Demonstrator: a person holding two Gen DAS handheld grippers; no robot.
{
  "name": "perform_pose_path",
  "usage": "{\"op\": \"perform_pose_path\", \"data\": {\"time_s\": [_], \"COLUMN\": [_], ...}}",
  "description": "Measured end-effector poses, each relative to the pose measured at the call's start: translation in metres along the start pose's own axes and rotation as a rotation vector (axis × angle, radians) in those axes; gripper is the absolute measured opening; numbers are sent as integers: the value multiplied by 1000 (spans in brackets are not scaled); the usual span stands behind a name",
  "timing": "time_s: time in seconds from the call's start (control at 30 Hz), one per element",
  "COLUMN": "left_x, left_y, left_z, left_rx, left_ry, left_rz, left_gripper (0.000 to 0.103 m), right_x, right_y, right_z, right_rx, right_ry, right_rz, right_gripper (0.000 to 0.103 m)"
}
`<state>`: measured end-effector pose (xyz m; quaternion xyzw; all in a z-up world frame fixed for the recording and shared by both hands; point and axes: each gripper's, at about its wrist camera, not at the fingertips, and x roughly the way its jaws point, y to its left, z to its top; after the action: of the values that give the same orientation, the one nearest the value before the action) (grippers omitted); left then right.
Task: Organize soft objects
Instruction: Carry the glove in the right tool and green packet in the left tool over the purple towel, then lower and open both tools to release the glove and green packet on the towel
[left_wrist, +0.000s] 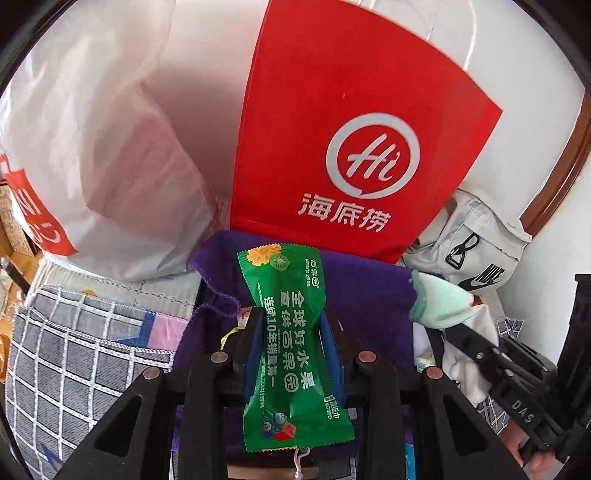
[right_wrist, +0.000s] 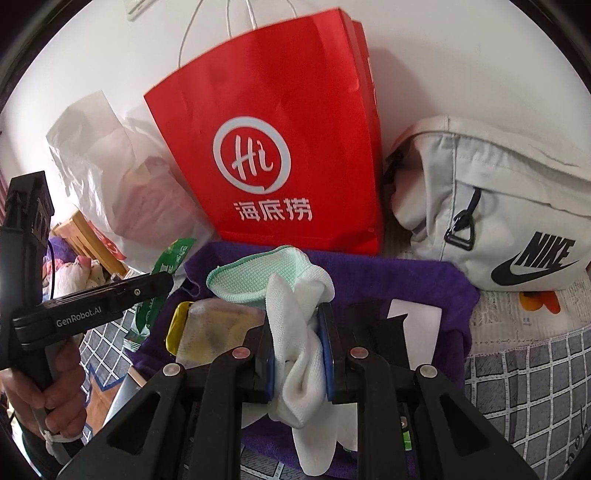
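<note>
Right wrist view: purple towel on checked bedding, white wall behind.

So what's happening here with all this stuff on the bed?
A person is sorting soft things with a hand-held gripper in each hand. The left gripper is clamped on a green wet-wipe packet, and the right gripper is clamped on a white and mint sock. Both hang over a purple towel spread on the checked bedding. A red paper bag, a white plastic bag and a white Nike pouch stand behind.
</note>
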<state>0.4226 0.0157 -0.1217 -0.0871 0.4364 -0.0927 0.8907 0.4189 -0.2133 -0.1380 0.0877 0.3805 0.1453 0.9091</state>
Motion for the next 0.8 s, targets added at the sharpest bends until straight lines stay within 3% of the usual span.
{"op": "perform_pose_path", "data": {"time_s": [0.8], "left_x": [15], "left_y": [-1], "left_z": [-3], "left_rx": [-7], "left_ry": [60], "left_rz": [-52], "left_gripper": [30], "right_x": [52], "right_y": [-9], "right_z": [-16], "right_rx": [24], "right_ry": [117], "right_rz": [-64], "right_gripper": [28]}}
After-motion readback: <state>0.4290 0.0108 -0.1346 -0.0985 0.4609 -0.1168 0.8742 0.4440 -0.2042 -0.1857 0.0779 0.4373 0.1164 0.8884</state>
